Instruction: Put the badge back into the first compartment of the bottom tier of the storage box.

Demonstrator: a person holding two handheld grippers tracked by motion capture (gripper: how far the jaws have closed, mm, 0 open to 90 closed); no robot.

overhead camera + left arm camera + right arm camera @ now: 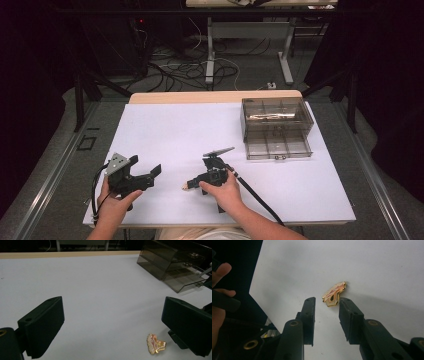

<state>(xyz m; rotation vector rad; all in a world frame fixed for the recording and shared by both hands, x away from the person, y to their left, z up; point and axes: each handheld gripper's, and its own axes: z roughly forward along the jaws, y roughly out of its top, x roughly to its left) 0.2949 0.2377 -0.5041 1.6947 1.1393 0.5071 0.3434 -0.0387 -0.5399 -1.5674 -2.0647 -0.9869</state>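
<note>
Hovering over the gold badge (334, 294), the right gripper (327, 305) had narrowed without touching it; at nine o'clock, the left gripper (148, 168) stood spread, grasping nothing.

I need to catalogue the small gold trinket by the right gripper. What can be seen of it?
The gold trinket is a small flat piece, like a pin or charm, with a shiny gold rim and a pink-and-white face, seemingly enamelled metal. It lies flat on the white table sheet, just past the tips of the right gripper, whose open jaws flank its near end; contact cannot be told. The left gripper view shows it too.
</note>
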